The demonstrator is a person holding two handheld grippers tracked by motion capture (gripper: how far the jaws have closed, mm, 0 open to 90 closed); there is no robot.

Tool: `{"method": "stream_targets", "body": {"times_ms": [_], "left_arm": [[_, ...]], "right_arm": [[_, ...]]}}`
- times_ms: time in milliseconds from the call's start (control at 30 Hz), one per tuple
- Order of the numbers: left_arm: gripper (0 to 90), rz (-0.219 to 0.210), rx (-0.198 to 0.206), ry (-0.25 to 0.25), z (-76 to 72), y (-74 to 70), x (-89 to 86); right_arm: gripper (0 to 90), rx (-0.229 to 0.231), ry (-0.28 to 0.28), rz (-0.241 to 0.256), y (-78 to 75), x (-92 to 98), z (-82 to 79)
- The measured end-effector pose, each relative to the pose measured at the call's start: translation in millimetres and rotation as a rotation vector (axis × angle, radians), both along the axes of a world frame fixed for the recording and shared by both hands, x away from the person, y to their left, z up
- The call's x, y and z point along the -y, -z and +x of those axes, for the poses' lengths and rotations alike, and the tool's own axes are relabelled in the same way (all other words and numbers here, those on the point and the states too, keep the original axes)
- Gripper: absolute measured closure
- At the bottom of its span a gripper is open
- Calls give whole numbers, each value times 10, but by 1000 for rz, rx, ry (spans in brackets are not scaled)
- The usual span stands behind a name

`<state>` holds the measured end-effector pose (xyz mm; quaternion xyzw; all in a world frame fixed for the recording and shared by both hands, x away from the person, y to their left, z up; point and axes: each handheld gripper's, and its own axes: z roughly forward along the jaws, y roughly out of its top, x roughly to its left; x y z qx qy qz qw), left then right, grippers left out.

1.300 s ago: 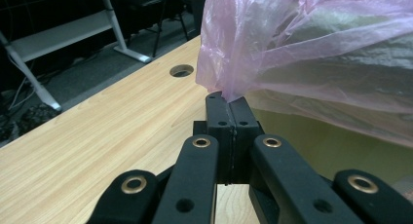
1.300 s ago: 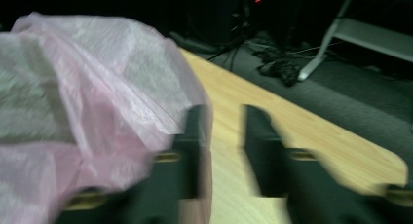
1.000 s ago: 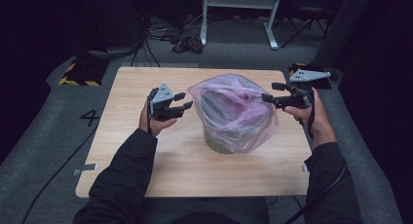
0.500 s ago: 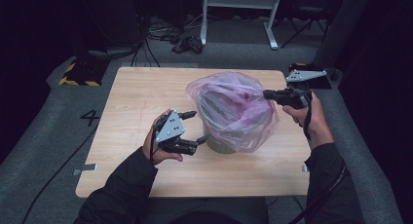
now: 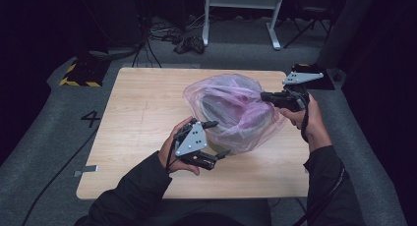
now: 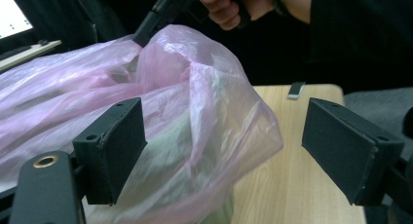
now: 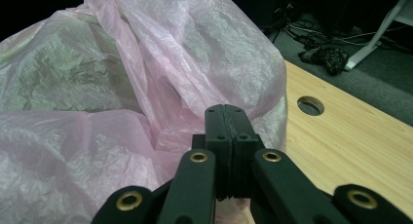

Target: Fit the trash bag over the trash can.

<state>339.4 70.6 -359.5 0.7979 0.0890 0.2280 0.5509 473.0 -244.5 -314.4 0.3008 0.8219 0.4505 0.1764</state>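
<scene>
Plastic, thin and crinkled: the pink bag (image 5: pixel 231 110) sits on the tabletop (image 5: pixel 142 108), draped loosely over a grey-green pot (image 5: pixel 215 145) whose lower wall peeks out at the bag's near edge. Judging by the folds and the way light passes through, the film is very light, limp and rather slippery, so it will follow any pull, balloon and slide instead of holding a shape; a hard tug could tear it or tip the pot.

The right tongs (image 5: pixel 265 95) are clenched, their jaws pressed flat together at the bag's far right rim, and the film bunches around them there, so they appear to pinch a fold of it. The left tongs (image 5: pixel 216 139) stand released, jaws well apart, just beside the bag's near lower edge, with the hanging skirt of plastic between them in the left gripper view.

A sound hold would be on gathered, doubled film near the rim or skirt, not a single stretched layer. Pinching opposite the right tongs should let the bag be drawn evenly over the pot.
</scene>
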Motion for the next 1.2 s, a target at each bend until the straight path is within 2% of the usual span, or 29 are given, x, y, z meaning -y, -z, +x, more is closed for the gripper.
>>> {"method": "stream_targets", "body": {"times_ms": [67, 200, 267, 367, 433, 467, 567, 600, 700, 833, 900, 1000, 1033, 1100, 1167, 1200], "left_arm": [[179, 8, 11, -31, 12, 1, 43], [368, 29, 47, -87, 34, 16, 93], [482, 25, 44, -75, 63, 20, 84], [623, 30, 72, -88, 89, 25, 71], [724, 7, 71, -82, 98, 20, 48], [791, 9, 63, -67, 103, 14, 30], [898, 36, 78, -60, 97, 32, 10], [900, 50, 70, -37, 95, 38, -1], [900, 67, 68, -15, 82, 56, -23], [900, 72, 63, -9, 103, 79, -30], [900, 57, 59, -21, 116, 100, -39], [900, 14, 51, -42, 120, 135, -133], [871, -7, 44, -54, 114, 149, -179], [722, -25, 34, -106, 107, 179, -255], [510, -6, 42, -177, 101, 197, -298], [438, -7, 49, -197, 96, 200, -314]], "right_arm": [[900, 2, -5, -5, -1, -16, -8], [898, 0, -16, -5, -7, -26, -21], [896, -3, -20, -4, -7, -28, -25], [896, -3, -27, -3, -3, -29, -28], [895, -1, -30, 1, -1, -26, -32], [894, 0, -28, 3, -1, -21, -32], [892, 5, -15, 4, -7, 5, -27], [892, 5, -11, 11, -9, 16, -26], [892, 12, 8, 26, -17, 54, -19], [890, 13, 43, 42, -17, 108, 15], [891, 14, 55, 54, -12, 118, 32], [891, 14, 59, 45, 6, 109, 43], [891, 15, 59, 43, 13, 106, 44], [891, 16, 57, 32, 20, 100, 39], [891, 23, 50, 28, 21, 93, 32], [890, 26, 48, 24, 19, 89, 28]]}}
